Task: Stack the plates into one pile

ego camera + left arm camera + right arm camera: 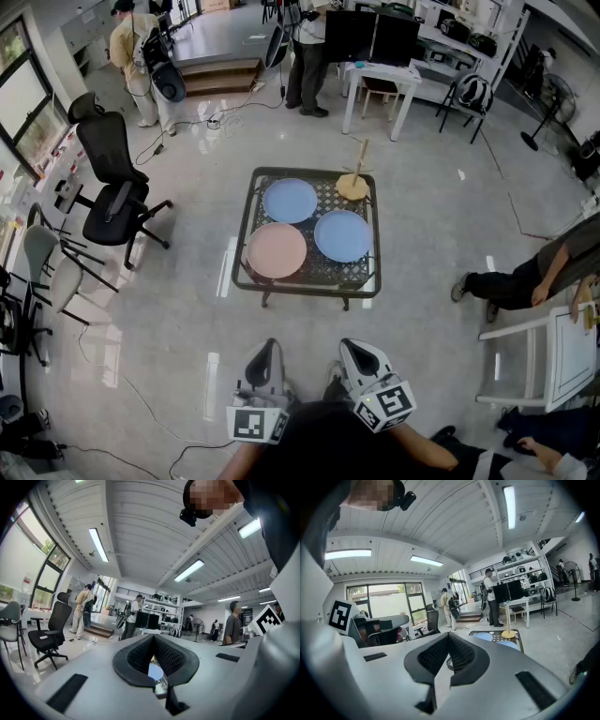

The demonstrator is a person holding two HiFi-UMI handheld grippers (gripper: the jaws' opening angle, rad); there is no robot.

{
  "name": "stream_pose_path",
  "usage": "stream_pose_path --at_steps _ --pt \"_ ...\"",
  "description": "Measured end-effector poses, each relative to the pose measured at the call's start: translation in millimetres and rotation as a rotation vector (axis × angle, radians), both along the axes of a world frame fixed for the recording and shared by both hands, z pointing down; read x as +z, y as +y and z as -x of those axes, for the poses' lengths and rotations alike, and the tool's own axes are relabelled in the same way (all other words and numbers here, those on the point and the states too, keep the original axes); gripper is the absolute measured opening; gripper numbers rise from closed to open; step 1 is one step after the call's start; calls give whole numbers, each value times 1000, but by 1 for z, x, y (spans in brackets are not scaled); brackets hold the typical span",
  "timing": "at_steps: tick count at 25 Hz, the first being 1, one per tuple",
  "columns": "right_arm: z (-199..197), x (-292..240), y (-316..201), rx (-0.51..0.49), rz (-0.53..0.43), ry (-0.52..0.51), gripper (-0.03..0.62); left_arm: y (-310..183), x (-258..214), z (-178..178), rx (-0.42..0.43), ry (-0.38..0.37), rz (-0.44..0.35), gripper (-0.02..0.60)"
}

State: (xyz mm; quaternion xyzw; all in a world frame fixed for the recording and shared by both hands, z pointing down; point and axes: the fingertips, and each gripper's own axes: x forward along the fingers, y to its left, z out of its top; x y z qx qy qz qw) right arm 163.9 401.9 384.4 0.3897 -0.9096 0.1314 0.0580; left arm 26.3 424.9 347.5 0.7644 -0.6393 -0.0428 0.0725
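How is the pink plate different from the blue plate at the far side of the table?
The pink plate is pink; the far blue plate is light blue. The pink plate lies at the table's near edge; the far blue plate lies at the far edge, beside the wooden stand. Both are round and lie flat on the mesh table, with nothing stacked on them.

Three round plates lay flat and unstacked on the table. Two blue plates (290,200) (342,235) sat far-left and right. A pink plate (277,250) lay near-left.
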Motion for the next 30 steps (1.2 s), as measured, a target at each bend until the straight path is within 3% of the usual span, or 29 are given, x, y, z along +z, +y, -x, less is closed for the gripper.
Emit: stream_pose_path --at_steps 10,30 --pt "15 -3 14 20 -5 -31 0 15 0 12 16 7 -11 14" --pt "81 9 45 101 -34 17 0 45 18 86 76 42 -26 14"
